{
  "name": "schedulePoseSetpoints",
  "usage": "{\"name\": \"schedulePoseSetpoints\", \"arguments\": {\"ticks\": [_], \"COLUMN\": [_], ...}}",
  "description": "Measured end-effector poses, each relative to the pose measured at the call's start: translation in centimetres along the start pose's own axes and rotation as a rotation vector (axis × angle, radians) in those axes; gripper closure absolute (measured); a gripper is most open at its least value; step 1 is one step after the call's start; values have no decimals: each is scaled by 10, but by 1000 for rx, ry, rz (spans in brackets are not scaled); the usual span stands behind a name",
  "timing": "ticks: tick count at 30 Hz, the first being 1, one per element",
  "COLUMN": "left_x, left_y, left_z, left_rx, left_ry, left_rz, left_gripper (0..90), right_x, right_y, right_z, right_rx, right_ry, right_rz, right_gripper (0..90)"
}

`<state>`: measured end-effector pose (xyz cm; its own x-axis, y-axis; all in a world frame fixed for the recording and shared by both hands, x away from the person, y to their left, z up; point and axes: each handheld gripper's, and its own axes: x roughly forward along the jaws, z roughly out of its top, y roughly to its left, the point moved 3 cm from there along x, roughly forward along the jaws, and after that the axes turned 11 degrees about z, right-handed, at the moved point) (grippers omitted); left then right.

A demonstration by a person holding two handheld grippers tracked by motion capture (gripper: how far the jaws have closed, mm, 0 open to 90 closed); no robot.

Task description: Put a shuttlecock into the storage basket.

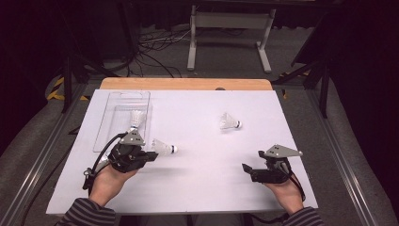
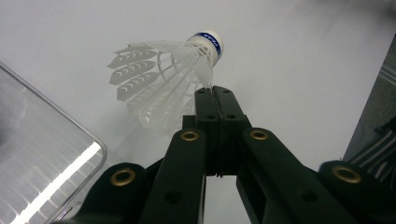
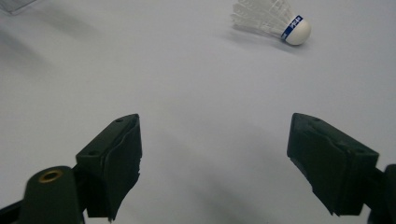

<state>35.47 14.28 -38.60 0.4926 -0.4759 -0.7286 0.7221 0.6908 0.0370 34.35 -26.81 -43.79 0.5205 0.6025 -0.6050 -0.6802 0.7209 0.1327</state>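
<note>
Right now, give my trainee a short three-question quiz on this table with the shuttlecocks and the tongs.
1. True or false: the left tongs are shut on a shuttlecock.
2. How many shuttlecocks are there in the high view?
3. The right tongs are: A open with nothing between them, B shut on a shuttlecock, C inside the clear tray.

Key: 1 true. 2 three: one in the tray, one at the left tongs, one lying free. 3 A.

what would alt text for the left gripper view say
The left gripper, jaws shut, pinches the feather skirt of a white shuttlecock with a blue-banded cork tip, above a white table. A clear plastic tray lies at lower left.
</note>
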Motion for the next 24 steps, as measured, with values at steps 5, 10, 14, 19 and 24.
{"name": "schedulePoseSetpoints", "arguments": {"ticks": [5,10,14,19,24], "left_x": [-3,-5,-8,-12,-17], "left_y": [1,4,6,9,14], "left_z": [1,2,3,4,5], "left_rx": [-4,-12,-22,-31,-55], "left_ry": [-2,-9,-14,-28,-38], "left_rz": [2,6,11,16,21], "left_gripper": [900,900,900,900,900], "right_x": [-5,-7,-9,-12,-13], "right_y": [-3,-6,-8,-11,-14], "right_z": [-4,-10,-14,-18,-21], "right_rx": [13,23,35,52,66], "right_ry": [-28,-41,-61,-89,-107], "right_rz": [-7,-6,-7,-14,-14], "right_gripper": [177,176,172,161,156]}}
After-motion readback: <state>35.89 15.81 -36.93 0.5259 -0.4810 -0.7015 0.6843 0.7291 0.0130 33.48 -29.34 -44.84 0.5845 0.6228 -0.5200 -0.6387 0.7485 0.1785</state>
